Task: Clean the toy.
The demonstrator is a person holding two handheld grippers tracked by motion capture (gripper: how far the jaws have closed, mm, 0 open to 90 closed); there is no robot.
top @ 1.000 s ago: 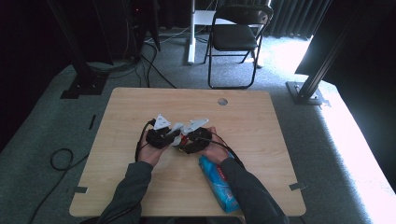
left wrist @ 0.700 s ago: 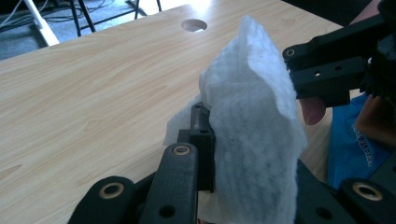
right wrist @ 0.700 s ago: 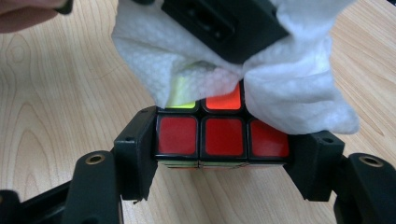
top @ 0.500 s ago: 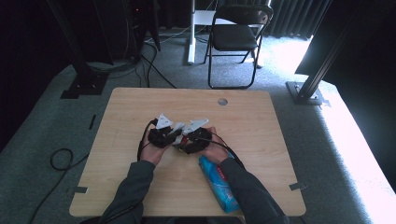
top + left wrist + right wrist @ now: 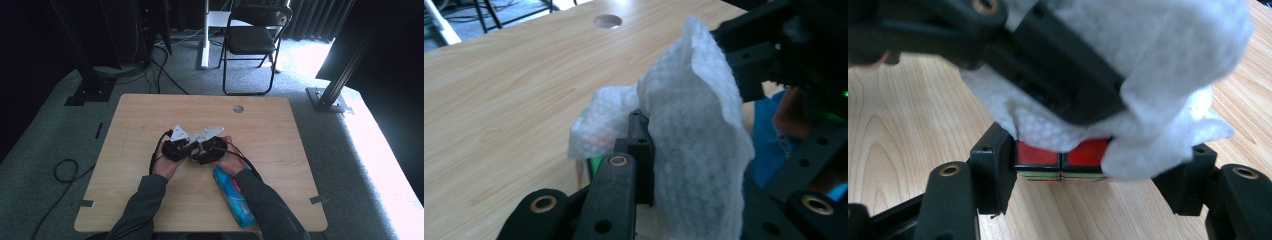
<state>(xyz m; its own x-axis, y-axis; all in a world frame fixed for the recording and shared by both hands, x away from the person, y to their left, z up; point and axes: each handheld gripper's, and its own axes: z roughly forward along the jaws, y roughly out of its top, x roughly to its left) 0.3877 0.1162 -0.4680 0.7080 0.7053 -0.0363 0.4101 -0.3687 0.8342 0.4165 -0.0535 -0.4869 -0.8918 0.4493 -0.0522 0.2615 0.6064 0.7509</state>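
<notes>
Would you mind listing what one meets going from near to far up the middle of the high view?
Blue packet → the two grippers, left gripper beside right gripper → round hole in the table → folding chair.

Soft dimpled white paper wipe [image 5: 694,135], glossy plastic red-faced cube [image 5: 1063,159], smooth pale wood-grain table [image 5: 270,125], shiny blue packet [image 5: 234,195]

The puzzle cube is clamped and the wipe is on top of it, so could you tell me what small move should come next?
Probably a short stroke of the wipe across the cube. The right gripper clamps the cube by its sides, and the left gripper presses the pinched wipe onto its top, where red squares remain uncovered.
</notes>
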